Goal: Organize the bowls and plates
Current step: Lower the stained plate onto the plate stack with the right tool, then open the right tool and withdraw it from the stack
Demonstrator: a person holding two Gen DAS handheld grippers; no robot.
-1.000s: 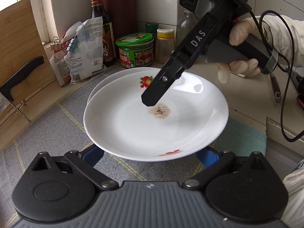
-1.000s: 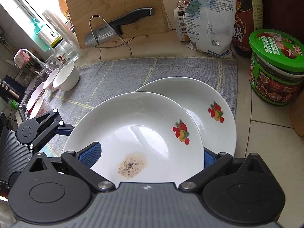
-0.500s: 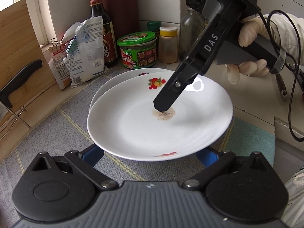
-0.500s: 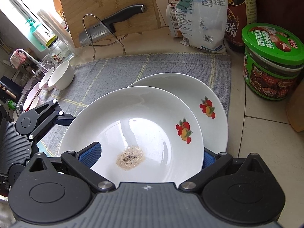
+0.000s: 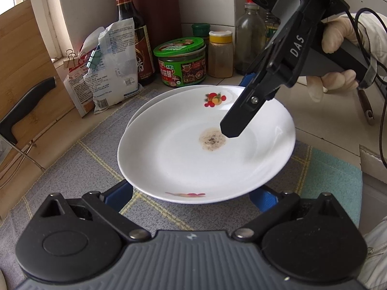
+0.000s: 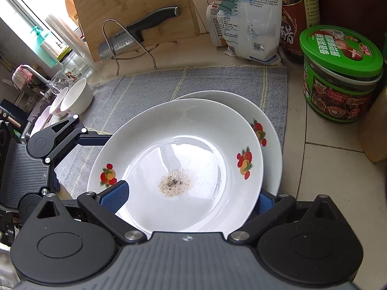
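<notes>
plates are what we see at centre: our top plate [image 5: 193, 159], white with fruit prints and a speckled brown smear in its well, sits over a second plate [image 6: 271, 130] on the grey mat [image 6: 193, 82] on the counter [image 6: 326, 169]. our left hand-held gripper [image 5: 193, 197] has its blue pads spread wide under the near rim at 6 o'clock. our right hand-held gripper [image 6: 191, 197] likewise straddles the rim, jaws apart, gripping nothing; bowls [image 6: 77, 95] stand at 10 o'clock.

Tiled countertop [image 6: 321, 169] w/ grey dish mat [image 6: 193, 82] spread across it; lower plate [image 6: 271, 125] on the mat. Green-lid jar [image 6: 338, 72] at 2 o'clock, knife rack [image 6: 128, 46] at 11, white bowl [image 6: 77, 94] at 9.
</notes>
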